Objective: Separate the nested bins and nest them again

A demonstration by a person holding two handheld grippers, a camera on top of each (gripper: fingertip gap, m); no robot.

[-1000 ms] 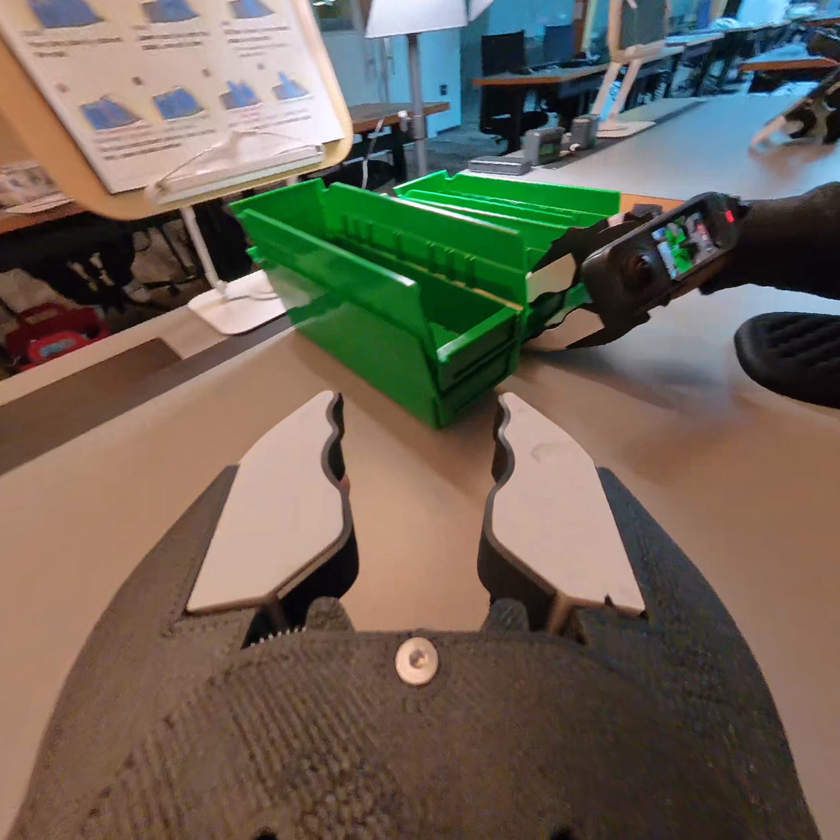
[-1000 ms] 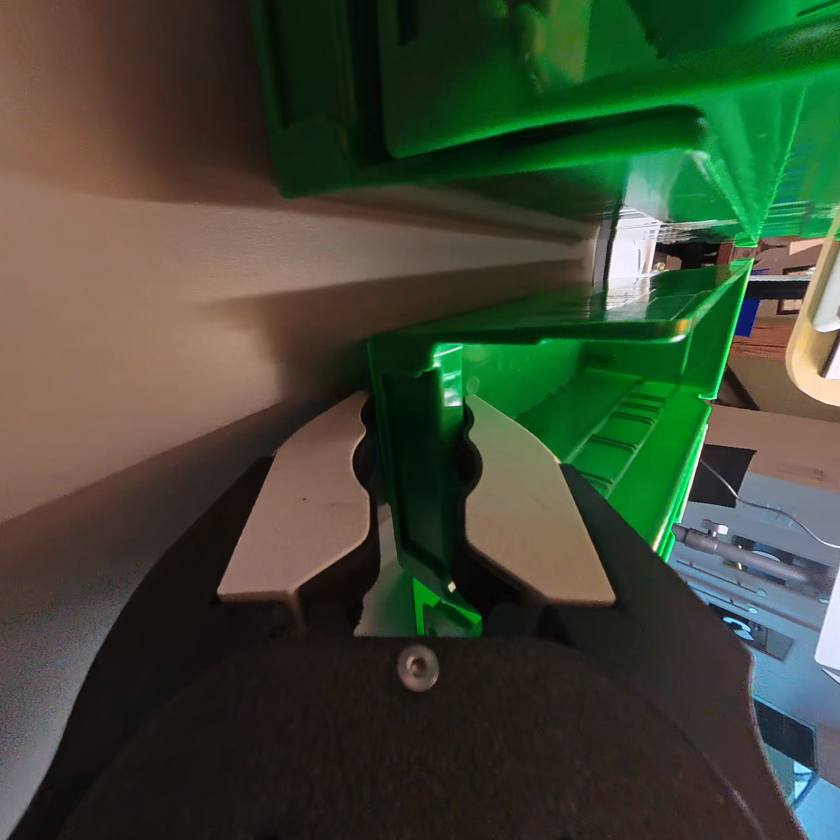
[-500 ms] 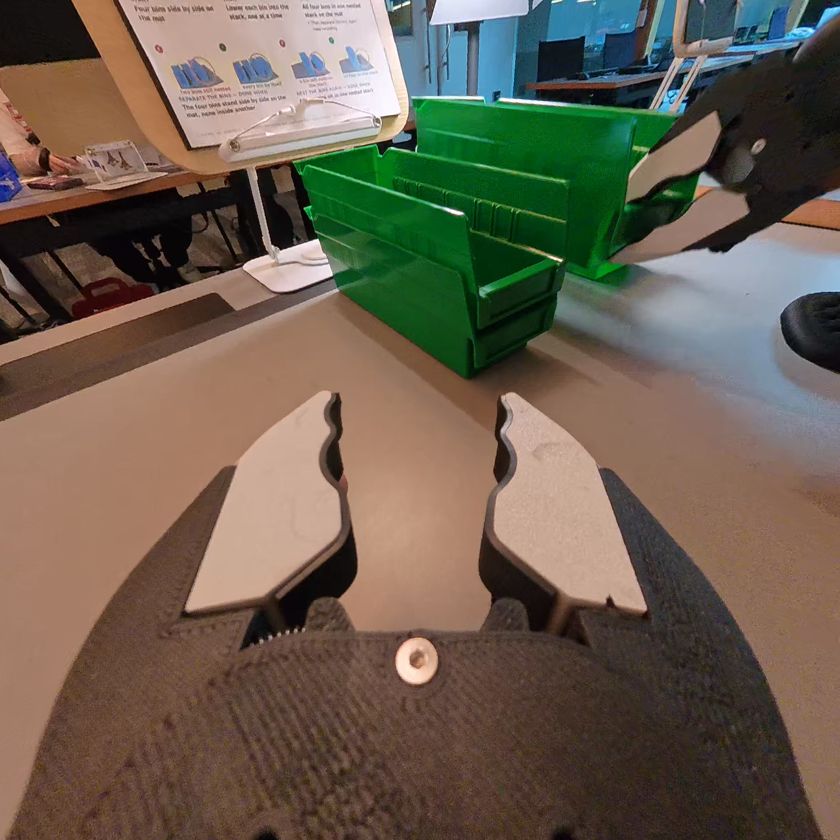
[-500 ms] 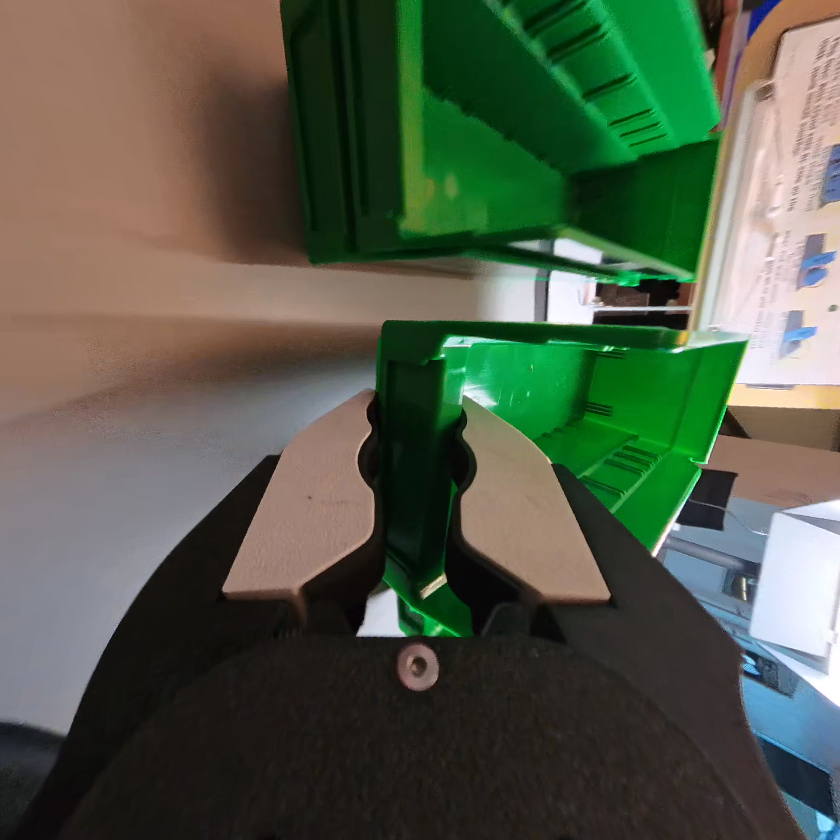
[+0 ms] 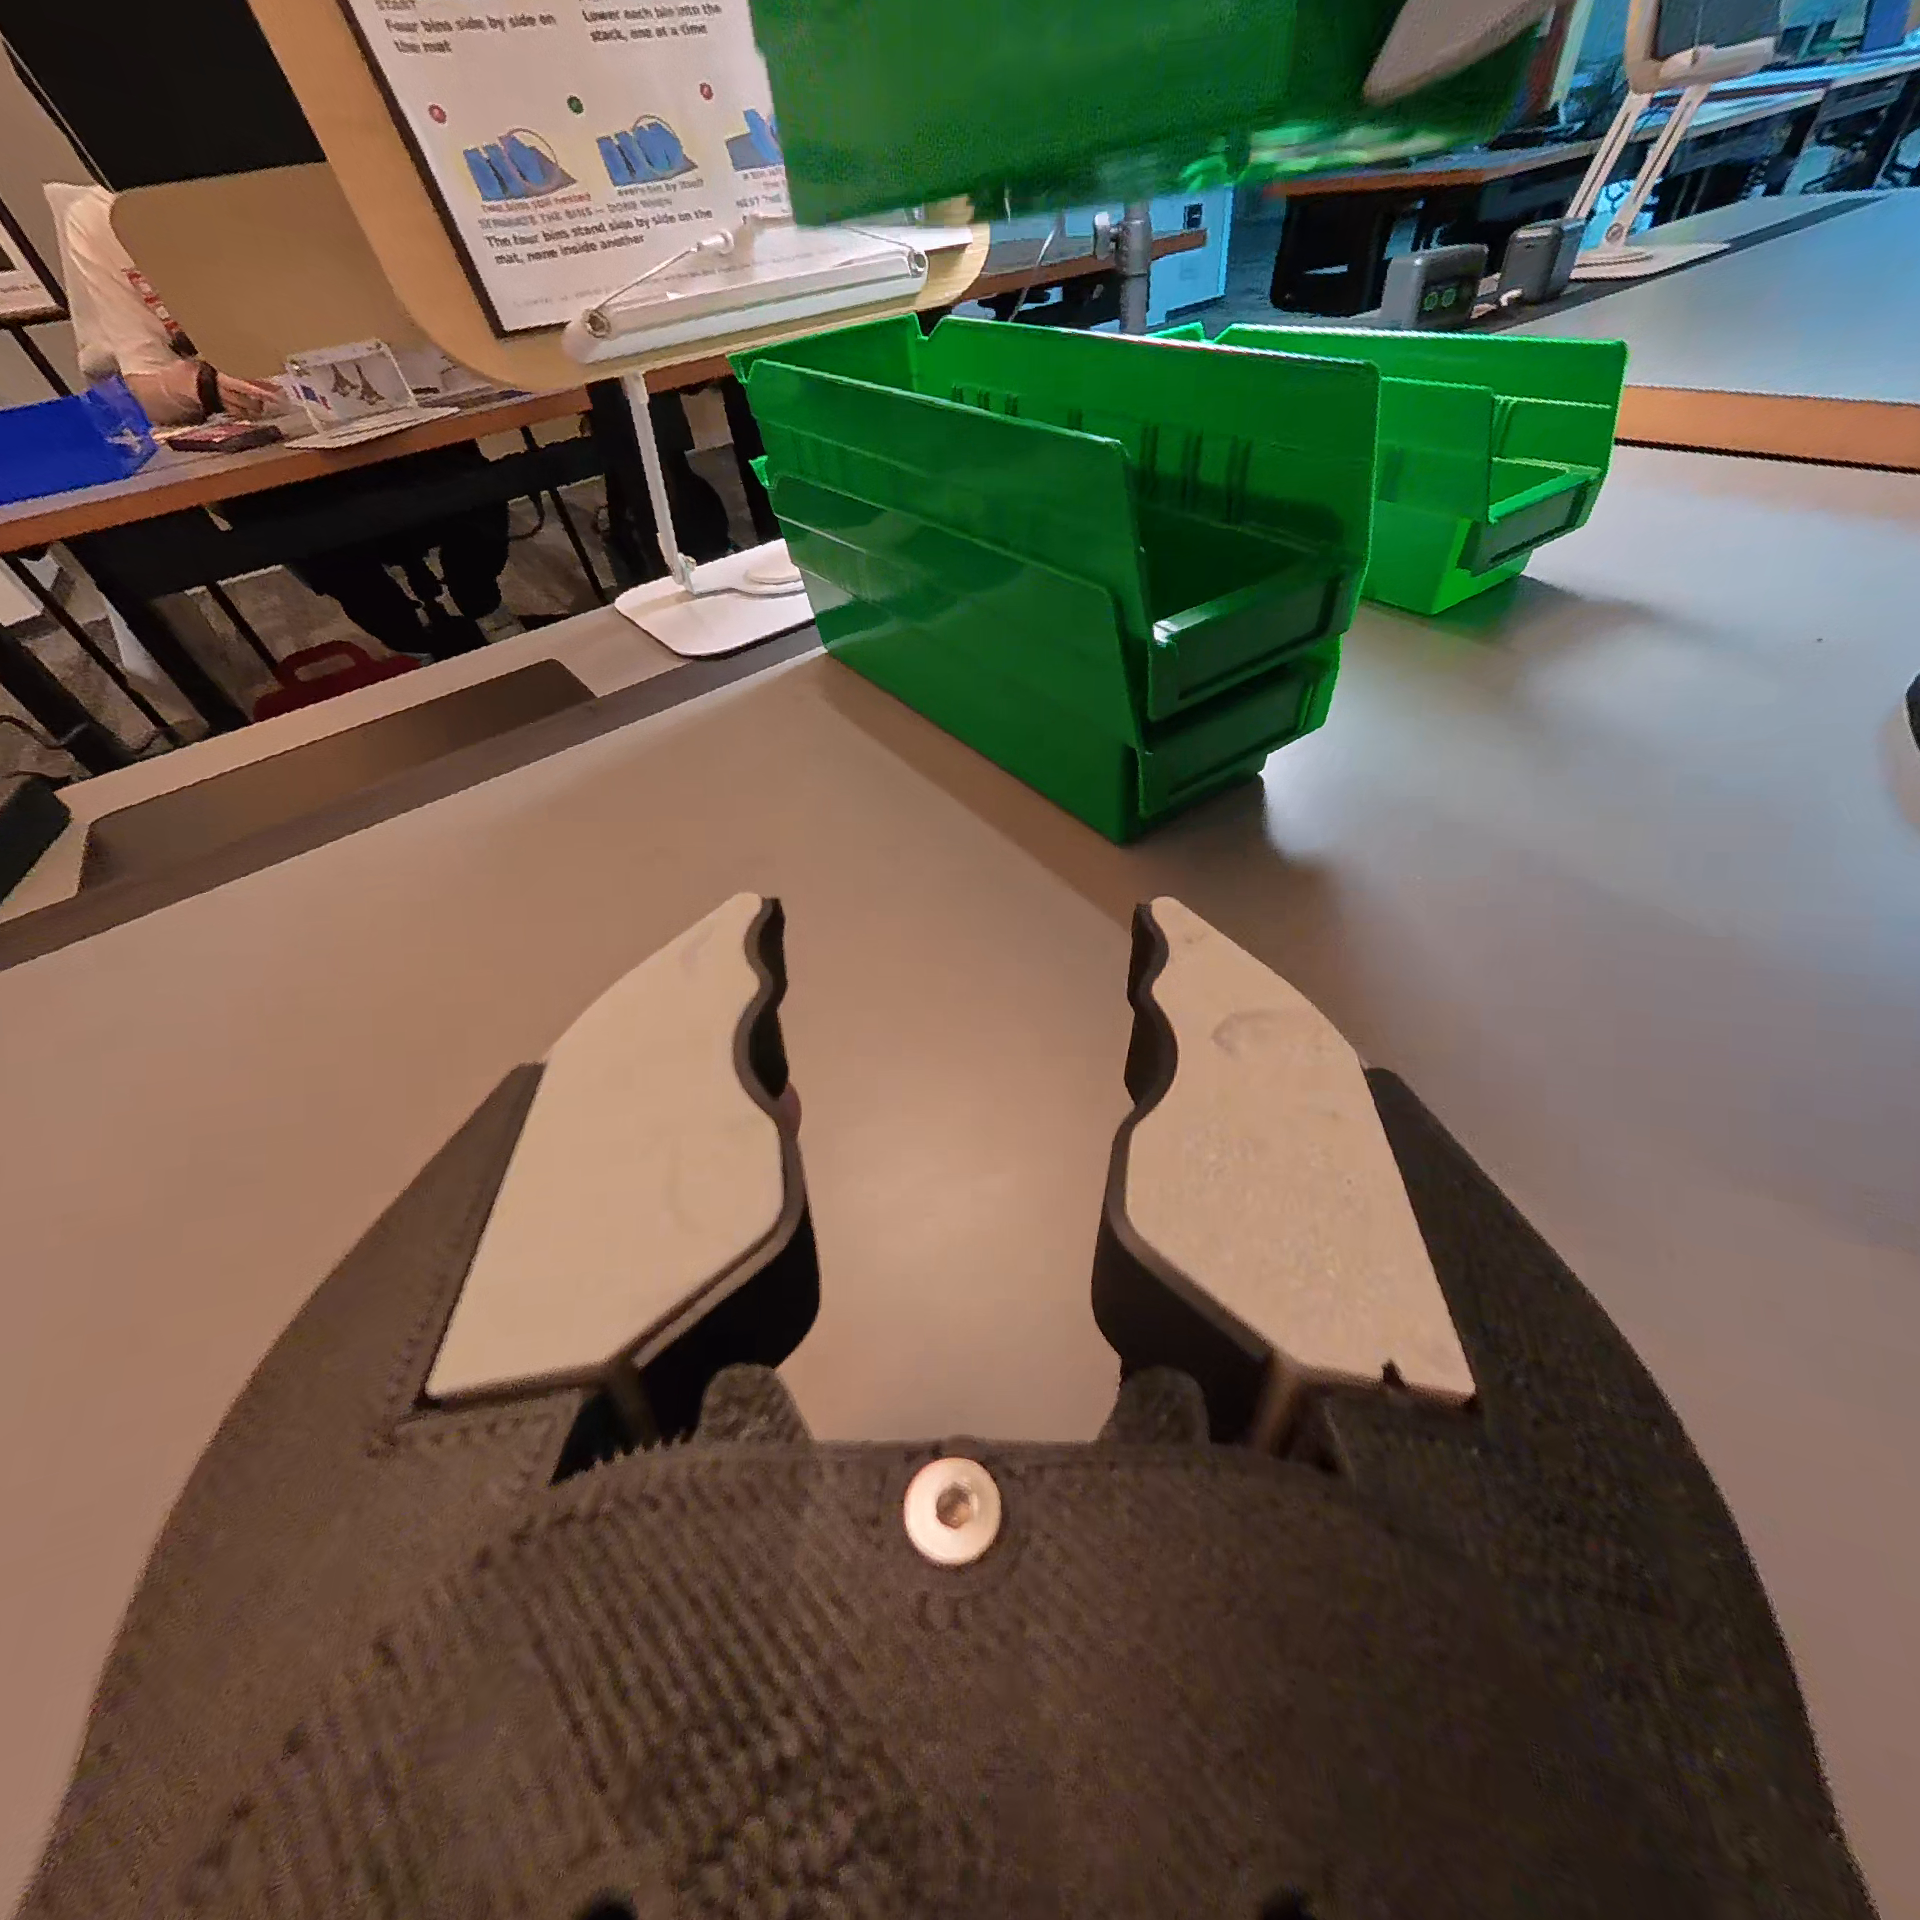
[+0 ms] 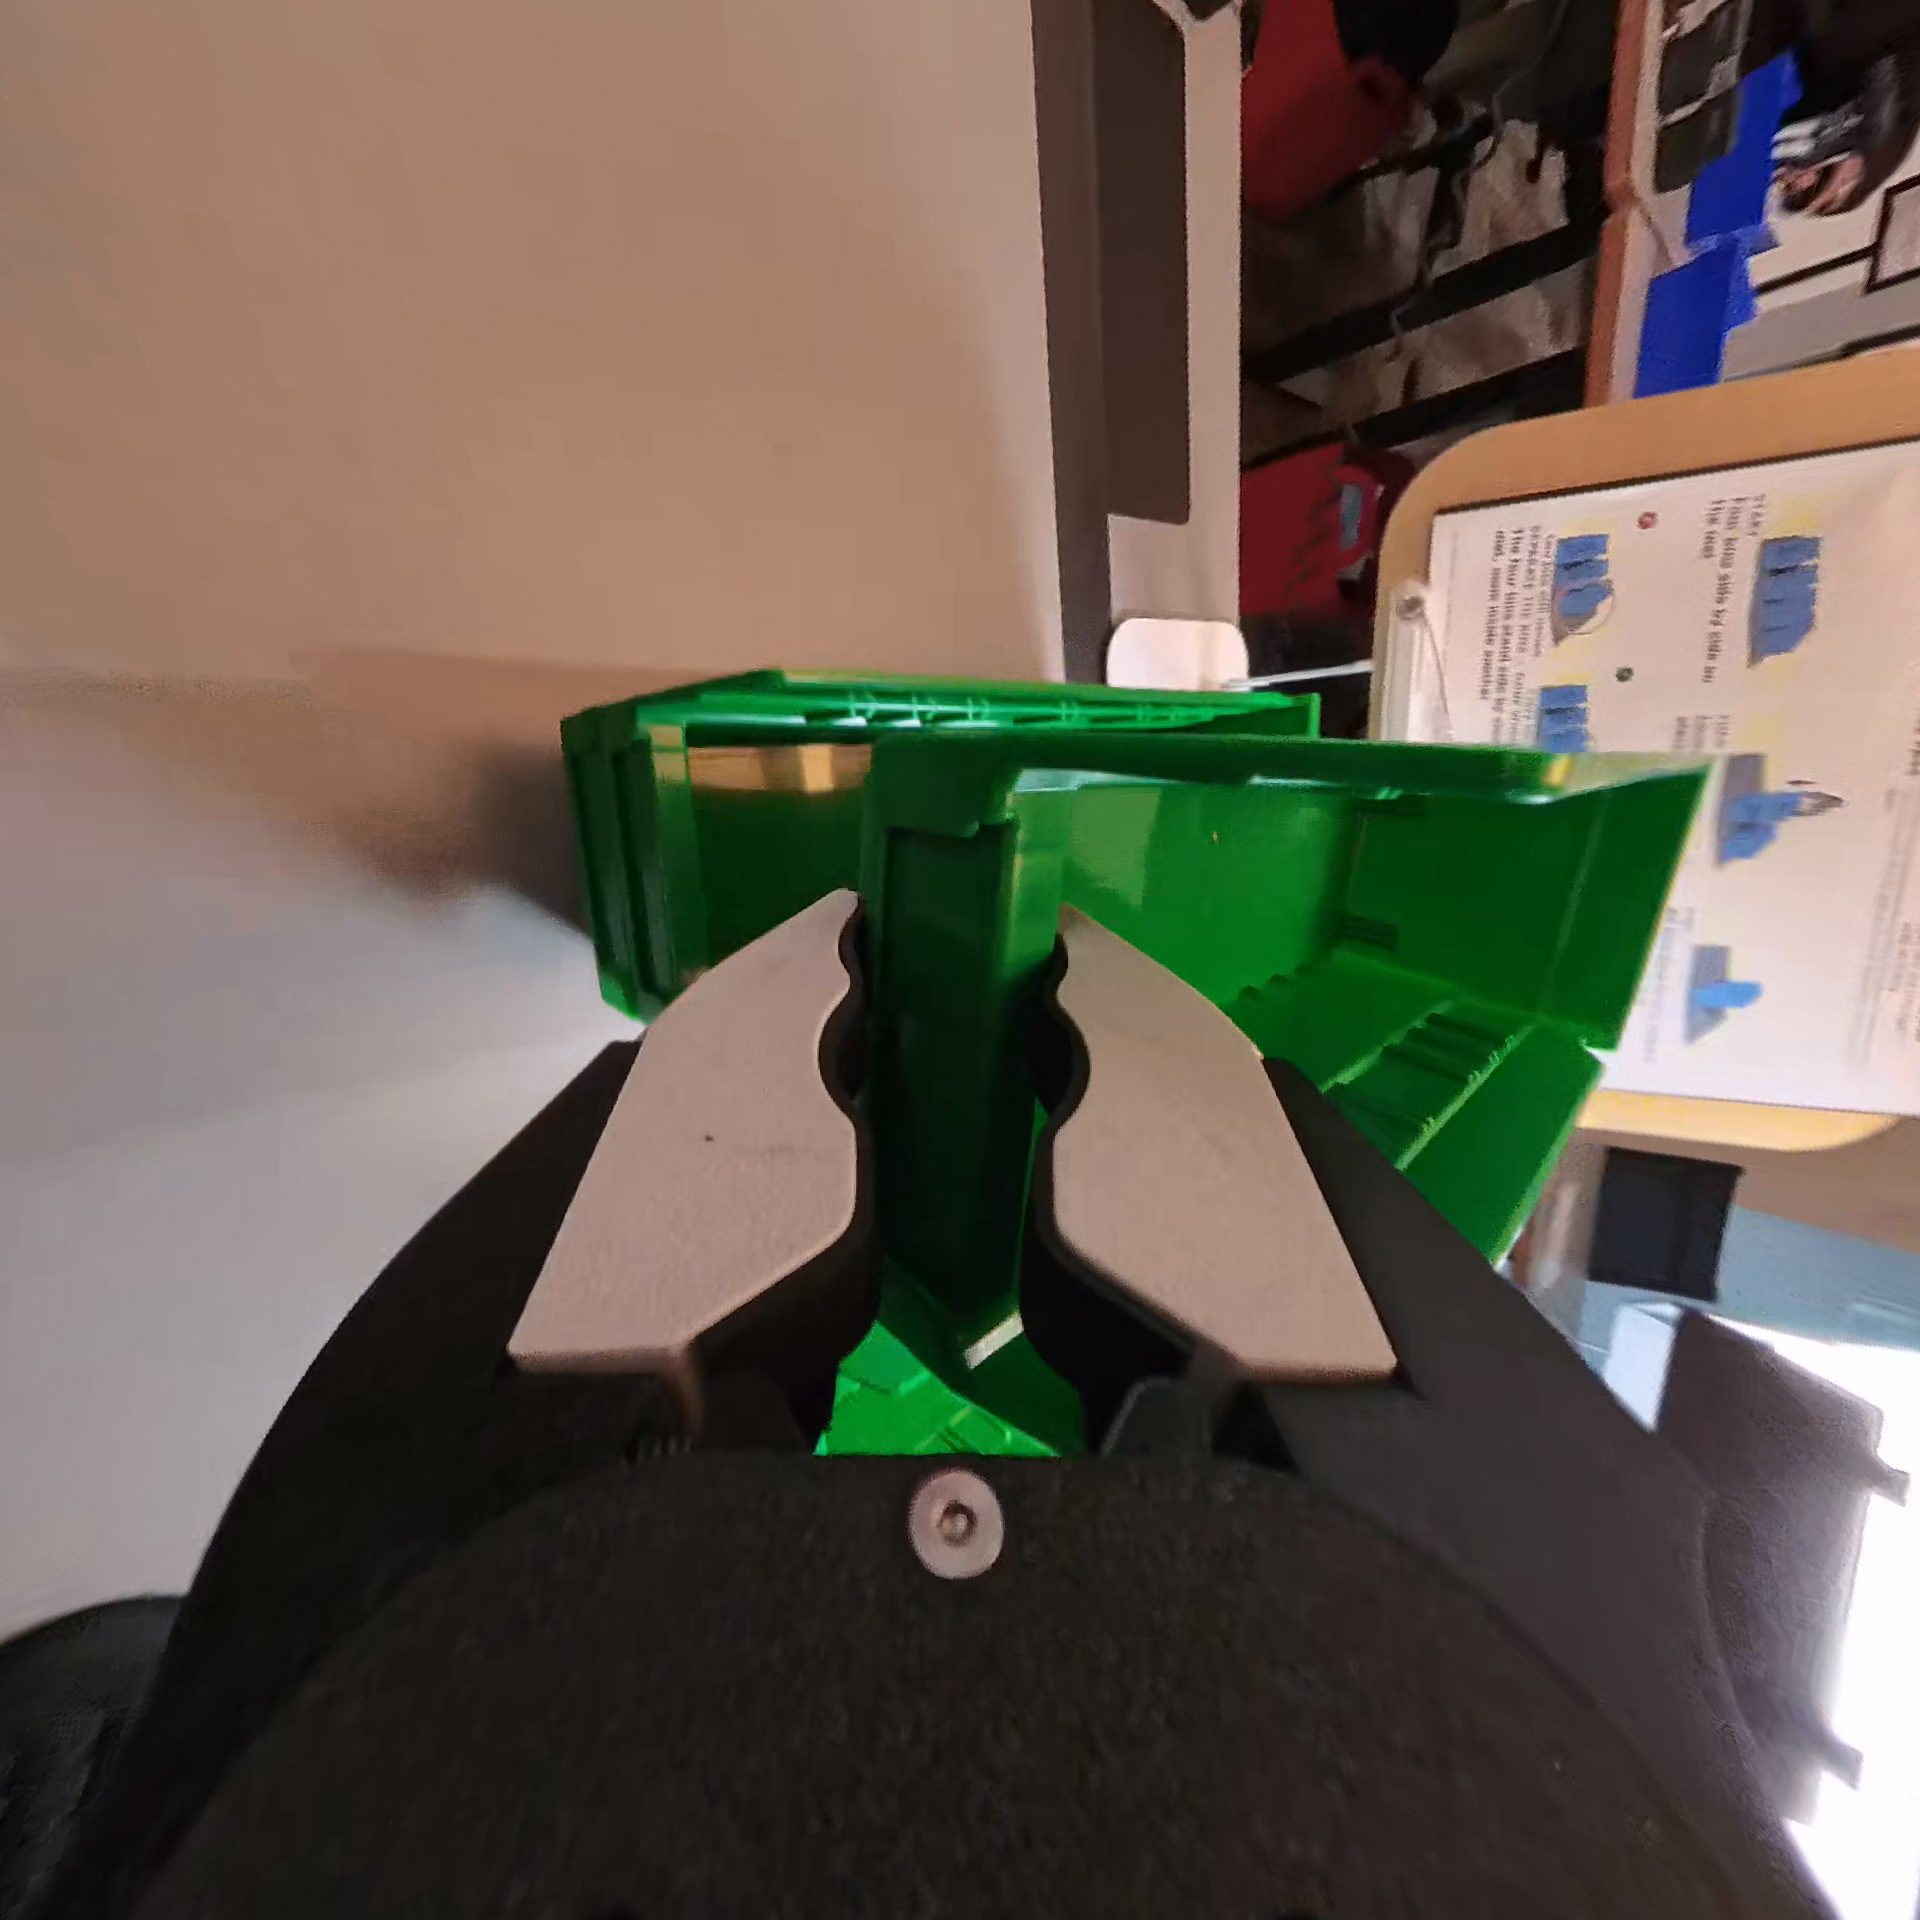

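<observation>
Left wrist view: the left gripper [image 5: 956, 925] hovers over the tabletop [image 5: 1558, 987], jaws apart and empty. Near the far edge stand two nested green bins [image 5: 1049, 582], a single green bin [image 5: 1496, 468] just beyond, and an instruction board [image 5: 623, 156] behind; a blurred lifted bin [image 5: 1091, 94] hangs overhead.

Right wrist view: only here, the right gripper [image 6: 956, 935] shows its jaws clamped on the lifted bin's [image 6: 1351, 935] front wall, with the nested bins [image 6: 665, 831] behind.

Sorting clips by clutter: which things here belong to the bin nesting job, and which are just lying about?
Job:
- held green bin, clamped by right gripper
- nested stack of green bins
- single green bin
- left gripper, open

Lying about:
- instruction board on stand
- blue box
- grey devices
</observation>
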